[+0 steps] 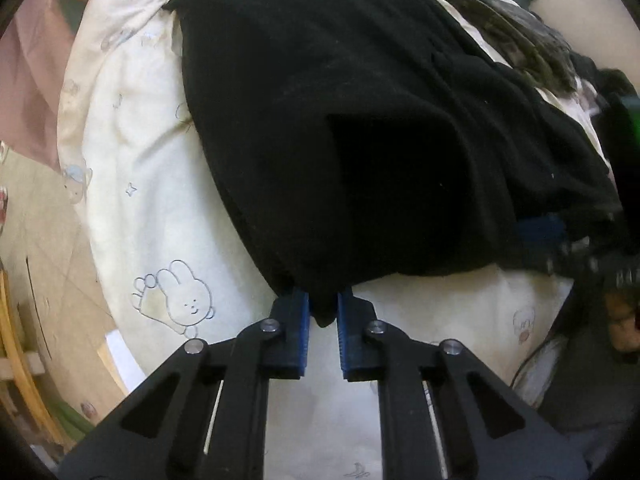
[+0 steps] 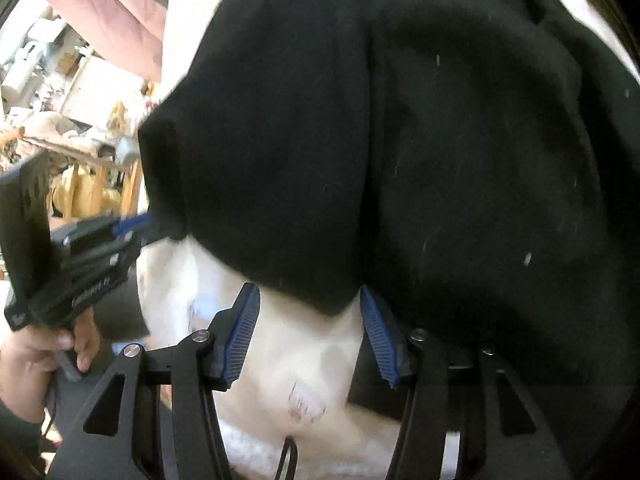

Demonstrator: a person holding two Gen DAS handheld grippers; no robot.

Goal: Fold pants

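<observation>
Black pants (image 1: 340,120) lie spread on a cream bedspread (image 1: 140,200) printed with cartoon animals. My left gripper (image 1: 323,300) is shut on the near corner of the pants, which bunches between its blue pads (image 1: 303,320). In the right wrist view the pants (image 2: 400,140) fill most of the frame. My right gripper (image 2: 308,294) stands open, and a pointed flap of the pants' edge hangs between its fingertips without being pressed. Black cloth drapes over its right finger. The left gripper (image 2: 132,224), held by a hand (image 2: 32,356), shows at the left clamping the pants' edge.
A dark patterned garment (image 1: 520,40) lies on the bed beyond the pants. Pink cloth (image 1: 24,80) and wooden floor (image 1: 40,240) lie off the bed's left side. Wooden furniture (image 2: 100,184) and a cluttered shelf (image 2: 40,60) stand further left. A thin cable (image 2: 288,460) crosses the bedspread (image 2: 280,360).
</observation>
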